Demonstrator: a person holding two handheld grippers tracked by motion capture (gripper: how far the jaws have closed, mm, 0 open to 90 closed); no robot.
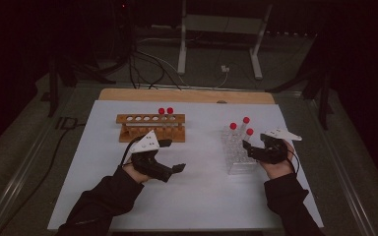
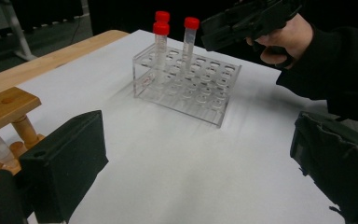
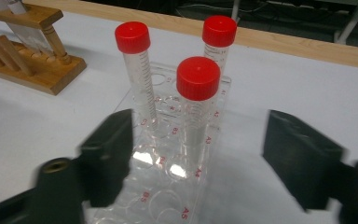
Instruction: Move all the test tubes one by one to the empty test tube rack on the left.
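Observation:
A clear plastic rack [image 1: 237, 156] [image 2: 186, 88] [image 3: 168, 186] stands right of centre on the white sheet and holds three upright red-capped tubes [image 1: 233, 126] [image 2: 161, 29] [image 3: 132, 37]. My right gripper [image 1: 253, 142] [image 3: 200, 135] is at the rack's right side with its jaws spread. The nearest tube [image 3: 198, 79] stands between them, and neither pad touches it. My left gripper [image 1: 173, 155] [image 2: 196, 163] rests open over bare sheet, just in front of a wooden rack [image 1: 150, 129] [image 2: 4, 105] that carries two red-capped tubes [image 1: 165, 111].
The white sheet [image 1: 197, 191] covers a wooden table [image 1: 187, 95] whose far edge shows behind it. Cables and a metal stand [image 1: 221, 29] are on the dark floor beyond. In the left gripper view, the right gripper [image 2: 242, 21] is above the clear rack.

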